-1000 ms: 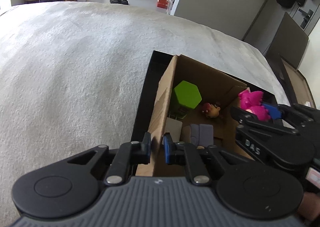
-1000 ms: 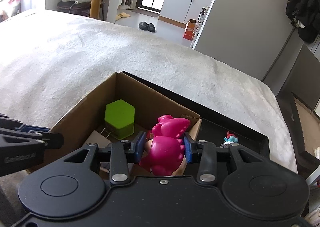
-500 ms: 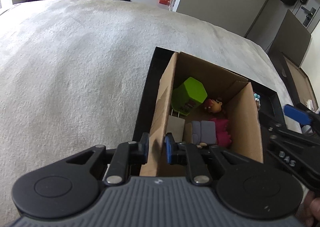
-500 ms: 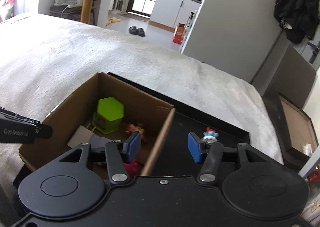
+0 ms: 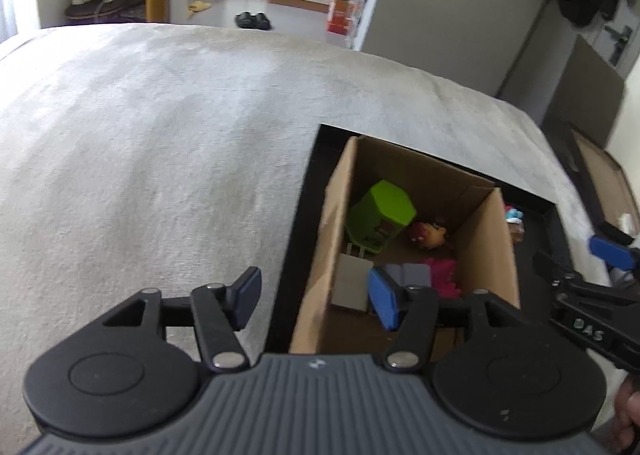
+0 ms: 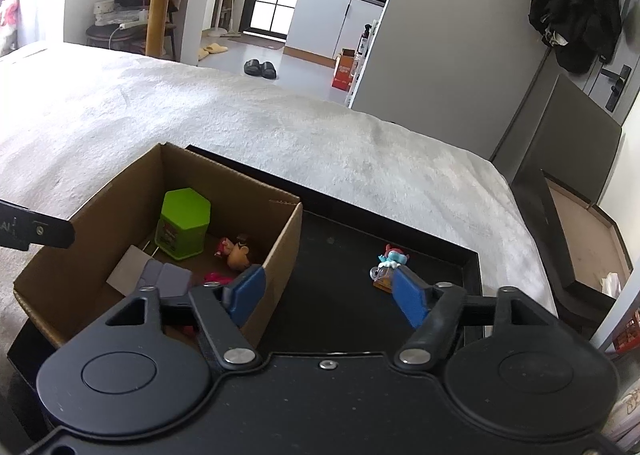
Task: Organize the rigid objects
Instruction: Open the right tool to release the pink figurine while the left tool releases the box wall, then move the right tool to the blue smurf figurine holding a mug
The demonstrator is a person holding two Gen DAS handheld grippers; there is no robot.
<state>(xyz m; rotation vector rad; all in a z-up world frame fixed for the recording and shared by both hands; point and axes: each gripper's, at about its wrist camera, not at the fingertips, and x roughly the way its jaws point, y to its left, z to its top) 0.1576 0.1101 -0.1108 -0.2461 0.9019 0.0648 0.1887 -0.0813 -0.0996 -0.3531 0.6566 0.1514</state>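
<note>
While the left gripper [image 5: 316, 295] is standing with its jaws spread, having just been opening, nothing is sitting clamped between its pads: the near left wall of the cardboard box [image 5: 320, 263] is passing through the gap without either pad pressing on it. The right gripper [image 6: 332, 291] is likewise released, its jaws having just been widening, and it is holding nothing; its left pad is showing in front of the box's right wall and its right pad is hovering just before the small blue-and-red figure [image 6: 390, 259]. That figure is lying on the black tray [image 6: 460, 255], right of the box and near the tray's far right corner. The box is sitting on the tray's left half, and the tray is resting on the grey blanket [image 6: 280, 127]. Inside the box, a green hexagonal container [image 6: 184, 223] is standing toward the far left corner, a small brown-and-red figure [image 6: 236, 249] is lying beside it near the right wall, the pink toy [image 5: 442, 275] is lying closer to the near end, and a grey block [image 6: 166, 277] is lying next to it.
</note>
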